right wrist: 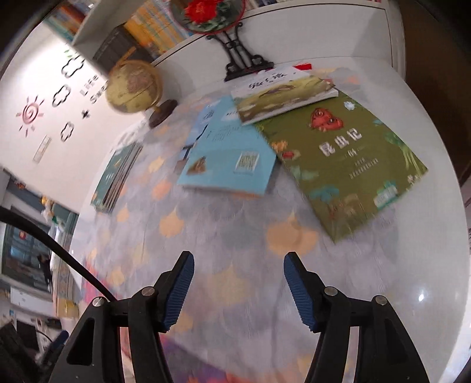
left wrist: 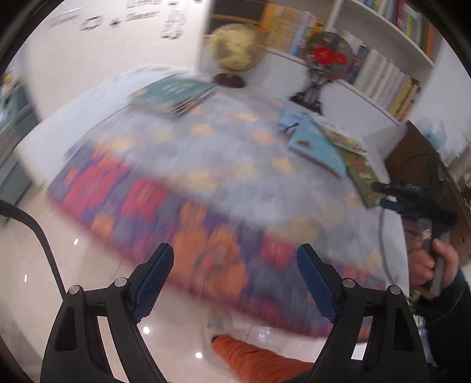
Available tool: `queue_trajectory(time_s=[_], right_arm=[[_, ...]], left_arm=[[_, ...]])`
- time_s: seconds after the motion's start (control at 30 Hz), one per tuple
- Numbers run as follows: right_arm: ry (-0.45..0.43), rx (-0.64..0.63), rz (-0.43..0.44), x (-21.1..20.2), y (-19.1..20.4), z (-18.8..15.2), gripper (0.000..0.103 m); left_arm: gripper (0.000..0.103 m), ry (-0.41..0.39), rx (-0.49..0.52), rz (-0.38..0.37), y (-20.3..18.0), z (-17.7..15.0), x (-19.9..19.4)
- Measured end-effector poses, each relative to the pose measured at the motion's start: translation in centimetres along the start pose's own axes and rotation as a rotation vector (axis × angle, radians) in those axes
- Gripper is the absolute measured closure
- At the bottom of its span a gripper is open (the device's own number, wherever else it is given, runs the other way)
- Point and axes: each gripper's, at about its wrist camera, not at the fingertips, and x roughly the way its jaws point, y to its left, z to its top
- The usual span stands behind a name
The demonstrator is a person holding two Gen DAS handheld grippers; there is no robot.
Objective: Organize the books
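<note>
Both tools are spread and empty: the left gripper (left wrist: 235,280) and the right gripper (right wrist: 238,282) have ribbed blue pads. At upper right, a glossy green book (right wrist: 347,165) lies flat on the patterned cloth (right wrist: 223,224).

Black hand-held gripper (right wrist: 238,282), blue ribbed pads (right wrist: 179,294), silver screws.

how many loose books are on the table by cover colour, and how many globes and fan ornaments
Green book: 1
Light blue book: 1
Book with the white and olive landscape cover, lying on top of those two: 1
Teal stack at the far side: 1 stack, number of books cannot be told
Globe: 1
Round fan ornament on a black stand: 1
Total: 6
</note>
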Motion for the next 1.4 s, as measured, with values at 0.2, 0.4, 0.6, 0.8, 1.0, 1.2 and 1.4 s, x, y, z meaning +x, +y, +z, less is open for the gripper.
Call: queue_trajectory(time_s=[0.2, 0.4, 0.6, 0.8, 1.0, 1.2, 1.4], right_arm=[[0.075, -0.17, 0.011, -2.6, 2.3, -4.5, 0.041], [0.076, -0.289, 0.064, -5.1, 4.6, -6.2, 0.038], [0.048, -0.292, 0.079, -6.4, 2.5, -4.7, 0.037], [-0.011, -0.327, -0.007, -7.6, -4.0, 1.9, 0.037], [-0.012, -0.229, 0.028, -2.8, -11.4, 13.9, 0.036], [-0.03, -0.206, 0.088, 3.4, -14.4, 21.5, 0.041], [-0.009, -0.169, 0.045, 9.1, -14.8, 27.7, 0.044]], left_arm=[[0.018, -0.089, -0.116, 0.03, -0.9, -4.9, -5.2], [0.018, -0.111, -0.123, 0.078, -3.3, -6.7, -7.5], [0.018, -0.142, -0.148, 0.007, -6.4, -3.3, -5.5], [0.018, -0.127, -0.093, -0.114, -15.7, 3.3, 2.2], [0.018, -0.063, -0.195, -0.117, -23.3, 11.2, 12.9], [0.019, -0.006, -0.307, -0.126, -25.8, 17.0, 23.2], [0.019, 0.026, -0.339, -0.102, -26.3, 21.1, 29.9]])
